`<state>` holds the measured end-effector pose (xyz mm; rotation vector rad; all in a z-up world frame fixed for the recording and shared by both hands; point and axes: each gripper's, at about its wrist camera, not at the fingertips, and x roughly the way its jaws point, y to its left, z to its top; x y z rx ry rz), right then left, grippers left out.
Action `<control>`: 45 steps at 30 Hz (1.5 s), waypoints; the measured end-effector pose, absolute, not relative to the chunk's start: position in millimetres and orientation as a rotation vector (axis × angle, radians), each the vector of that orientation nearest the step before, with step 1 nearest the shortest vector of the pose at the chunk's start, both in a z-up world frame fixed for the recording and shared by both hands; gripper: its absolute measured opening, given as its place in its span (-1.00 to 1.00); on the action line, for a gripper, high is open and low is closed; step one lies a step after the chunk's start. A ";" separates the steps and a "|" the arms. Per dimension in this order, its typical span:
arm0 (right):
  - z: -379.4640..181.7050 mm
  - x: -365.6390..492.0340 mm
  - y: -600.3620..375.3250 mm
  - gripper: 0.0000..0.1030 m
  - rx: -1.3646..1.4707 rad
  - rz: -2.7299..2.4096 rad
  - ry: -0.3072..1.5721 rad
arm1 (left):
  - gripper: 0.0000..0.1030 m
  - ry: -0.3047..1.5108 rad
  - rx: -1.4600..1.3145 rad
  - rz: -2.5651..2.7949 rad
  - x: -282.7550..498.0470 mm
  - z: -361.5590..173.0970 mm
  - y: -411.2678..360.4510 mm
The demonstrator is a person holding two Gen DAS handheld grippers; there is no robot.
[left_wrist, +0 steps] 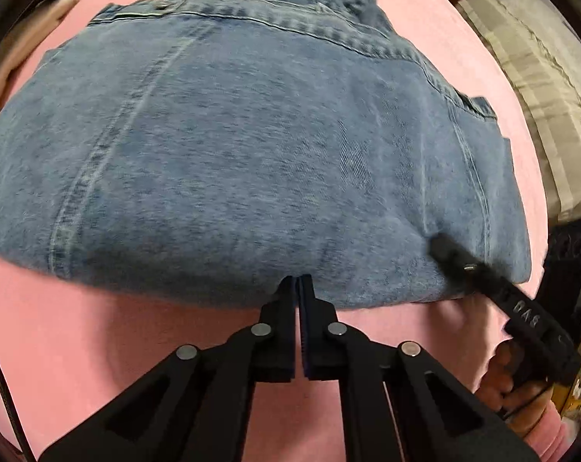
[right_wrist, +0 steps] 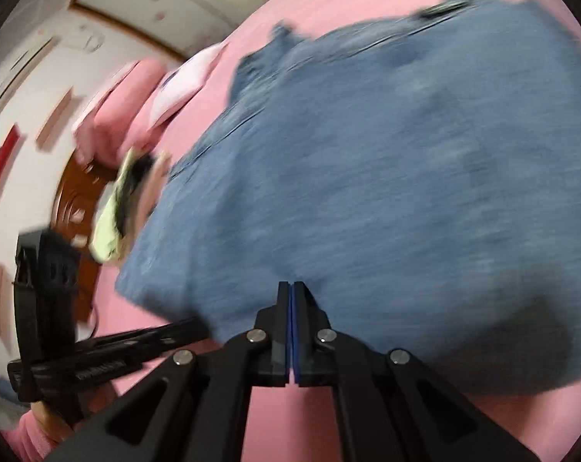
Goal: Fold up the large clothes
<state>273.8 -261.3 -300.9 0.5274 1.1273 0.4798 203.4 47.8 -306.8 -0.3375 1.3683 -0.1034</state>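
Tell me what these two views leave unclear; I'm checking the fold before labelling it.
- Denim garment, left wrist view: its left side is cut off by the frame; layers underneath are hidden by the top layer.
- Left gripper: whether cloth sits between the shut fingertips is unclear.
- Right wrist view: motion blur smears the seams and the right gripper contact.

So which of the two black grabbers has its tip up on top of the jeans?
The right gripper: its tip rests on top of the denim garment, near the corner. The left gripper only meets the near edge, over the pink sheet.
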 end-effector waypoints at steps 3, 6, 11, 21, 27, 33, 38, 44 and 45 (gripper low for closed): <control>-299.2 271.9 -306.4 -1.00 0.523 0.339 1.127 | -0.98 1.380 -0.352 -0.124 207.3 -306.3 51.4; -298.6 267.1 -347.3 -1.00 0.498 0.223 1.131 | -0.98 1.385 -0.339 -0.149 209.7 -302.2 53.9; -294.9 259.5 -386.4 -1.00 0.465 0.165 1.118 | -0.98 1.372 -0.316 -0.152 208.7 -295.2 64.4; -291.3 260.1 -391.6 -1.00 0.393 0.101 1.129 | -0.98 1.336 -0.316 -0.127 208.3 -286.4 100.1; -294.1 262.2 -395.8 -1.00 0.454 0.102 1.131 | -0.98 1.287 -0.285 0.023 215.1 -277.8 159.8; -289.6 264.1 -392.3 -1.00 0.415 0.090 1.157 | -0.96 1.283 -0.091 0.273 208.9 -295.1 224.8; -283.7 266.9 -388.2 -1.00 0.365 0.067 1.174 | -0.96 1.262 -0.074 0.409 202.8 -302.8 275.2; -250.4 264.7 -351.5 -1.00 0.230 0.060 1.084 | -0.83 1.175 -0.205 0.407 199.9 -270.0 278.4; -244.8 263.7 -343.6 -1.00 0.230 0.087 1.067 | -0.70 1.161 -0.186 0.373 199.3 -263.7 269.5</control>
